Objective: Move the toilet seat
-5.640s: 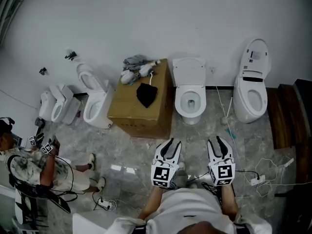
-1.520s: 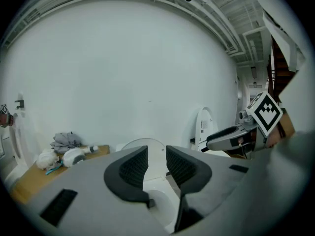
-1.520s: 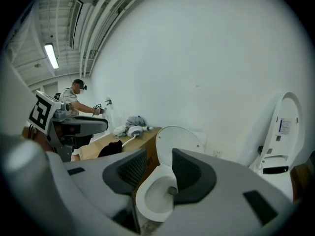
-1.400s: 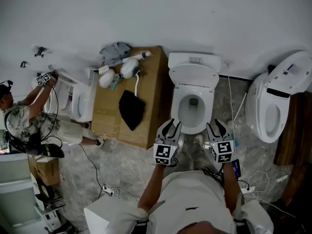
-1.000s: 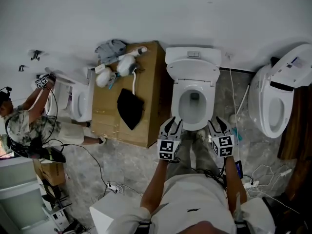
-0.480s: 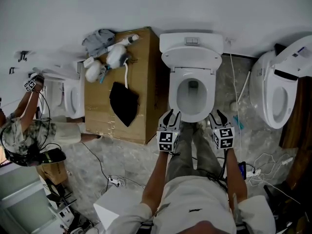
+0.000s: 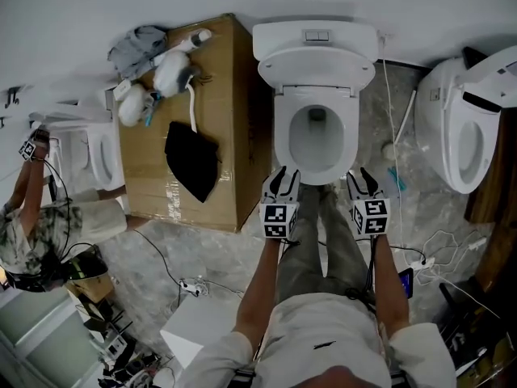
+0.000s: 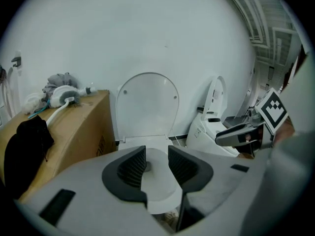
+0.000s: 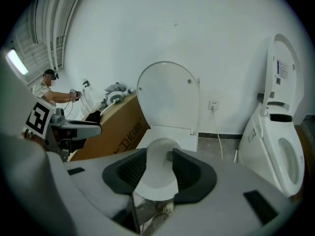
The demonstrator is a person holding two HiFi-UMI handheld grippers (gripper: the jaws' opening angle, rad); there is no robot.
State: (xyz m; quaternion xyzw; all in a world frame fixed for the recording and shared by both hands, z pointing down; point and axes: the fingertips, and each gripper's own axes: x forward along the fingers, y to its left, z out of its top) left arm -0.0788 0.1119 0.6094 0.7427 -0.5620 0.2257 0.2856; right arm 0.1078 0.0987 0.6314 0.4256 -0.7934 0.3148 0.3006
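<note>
A white toilet (image 7: 315, 136) stands against the wall with its lid (image 8: 147, 104) upright against the tank (image 7: 315, 39). I cannot tell the seat ring apart from the bowl rim (image 9: 160, 159). My left gripper (image 7: 282, 174) hovers at the bowl's front left edge. My right gripper (image 7: 363, 176) hovers at the front right edge. Both look toward the lid. In the left gripper view my left gripper (image 8: 156, 163) is shut with nothing between its pads. In the right gripper view my right gripper (image 9: 158, 168) is also shut and empty. Neither touches the toilet.
A cardboard box (image 7: 218, 79) stands left of the toilet, bearing a black cloth (image 7: 192, 160), rags and bottles. A second toilet (image 7: 464, 128) with a raised lid is at the right. Cables (image 7: 424, 261) lie on the floor at the right. A person (image 7: 32, 217) works at far left.
Over the last second both grippers have come forward to the front of the toilet bowl. The toilet now sits larger and nearer in the head view. The lid has not moved.
</note>
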